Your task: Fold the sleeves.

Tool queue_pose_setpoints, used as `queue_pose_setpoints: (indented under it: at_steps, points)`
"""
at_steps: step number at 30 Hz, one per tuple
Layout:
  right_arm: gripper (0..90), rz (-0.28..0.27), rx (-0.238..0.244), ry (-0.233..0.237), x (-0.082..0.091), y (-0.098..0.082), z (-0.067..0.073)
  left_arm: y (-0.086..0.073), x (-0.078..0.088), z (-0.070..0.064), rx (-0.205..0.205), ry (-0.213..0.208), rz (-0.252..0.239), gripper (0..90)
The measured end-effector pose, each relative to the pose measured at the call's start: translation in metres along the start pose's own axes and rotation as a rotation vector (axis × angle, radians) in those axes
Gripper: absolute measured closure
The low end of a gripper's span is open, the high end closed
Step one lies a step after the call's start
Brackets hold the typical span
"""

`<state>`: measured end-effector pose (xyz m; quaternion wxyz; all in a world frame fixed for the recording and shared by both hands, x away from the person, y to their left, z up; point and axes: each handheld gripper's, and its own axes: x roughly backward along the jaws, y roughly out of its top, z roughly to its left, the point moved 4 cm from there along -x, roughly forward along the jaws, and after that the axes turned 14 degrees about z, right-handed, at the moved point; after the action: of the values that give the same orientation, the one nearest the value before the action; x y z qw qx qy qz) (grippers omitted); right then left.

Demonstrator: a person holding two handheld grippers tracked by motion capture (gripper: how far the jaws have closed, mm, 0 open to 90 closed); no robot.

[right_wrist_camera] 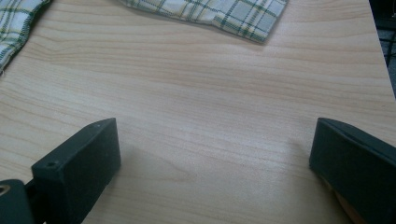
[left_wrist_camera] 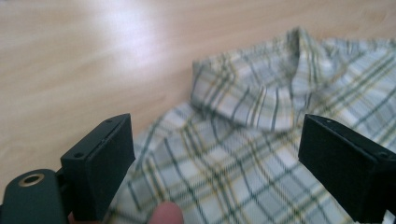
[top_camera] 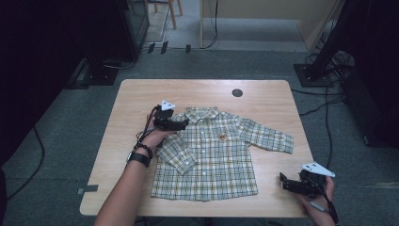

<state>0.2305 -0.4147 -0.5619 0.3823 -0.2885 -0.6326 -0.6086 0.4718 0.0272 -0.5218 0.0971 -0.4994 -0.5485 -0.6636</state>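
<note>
Hovering just above the shirt's (top_camera: 207, 155) shoulder, beside the collar (left_wrist_camera: 261, 93), the left gripper (left_wrist_camera: 215, 163) is being held with its jaws spread wide and nothing pinched between them. If it is being lowered for a grab, only the top layer of cloth could be caught, or the collar could be dragged out of shape, since the fabric is lying loose and thin. A pull from that corner could also be sliding the whole shirt across the table (top_camera: 141, 99).

Off the shirt's lower right corner, the right gripper (top_camera: 291, 183) is being rested low over bare wood, jaws likewise spread and empty; with no second hold, the garment is being left free to bunch.

The shirt is being shown spread flat at the table's middle: small, long-sleeved, plaid in cream, green and yellow, buttoned, one sleeve (top_camera: 176, 153) folded across the front and the other (top_camera: 268, 136) stretched outward.
</note>
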Motion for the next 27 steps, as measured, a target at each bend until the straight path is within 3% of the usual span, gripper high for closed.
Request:
queue_pose_setpoints:
  at_steps: [3, 4, 7, 12, 14, 15, 17, 19, 22, 24, 27]
  points:
    - [1.7, 0.0, -0.001, 0.001, 0.0, 0.0, 0.0, -0.006, -0.017, 0.006, 0.028, 0.0, 0.082, 10.9]
    - [1.7, 0.0, -0.001, 0.001, 0.0, 0.0, 0.0, -0.009, -0.021, 0.008, 0.01, 0.021, 0.089, 10.9]
    - [1.7, 0.0, -0.001, 0.001, 0.0, 0.0, 0.0, -0.006, -0.016, 0.006, 0.022, -0.018, 0.066, 10.9]
    - [1.7, 0.0, 0.0, 0.002, 0.0, 0.0, 0.0, -0.005, 0.005, -0.005, 0.015, -0.021, -0.027, 10.9]
    - [1.7, 0.0, 0.0, 0.002, 0.0, 0.0, 0.0, -0.011, -0.001, -0.003, -0.002, 0.023, 0.0, 10.9]
    - [1.7, 0.0, 0.003, 0.0, 0.0, 0.0, 0.0, -0.02, -0.014, 0.003, 0.015, 0.03, 0.052, 10.9]
    - [1.7, 0.0, 0.004, -0.002, 0.0, 0.0, 0.0, -0.019, -0.012, 0.005, 0.024, 0.024, 0.036, 10.9]
    - [1.7, 0.001, 0.002, -0.002, 0.0, 0.0, 0.0, -0.016, -0.008, 0.008, 0.061, 0.004, 0.026, 10.9]
    - [1.7, 0.0, 0.002, -0.001, 0.0, 0.0, 0.0, -0.016, 0.004, 0.002, 0.027, 0.07, 0.036, 10.9]
    - [1.7, -0.001, 0.002, 0.0, 0.0, 0.0, 0.0, -0.021, 0.015, -0.003, 0.031, 0.101, 0.031, 10.9]
    - [1.7, 0.0, 0.004, -0.001, 0.0, 0.0, 0.0, -0.035, 0.016, -0.005, 0.037, 0.084, 0.035, 11.0]
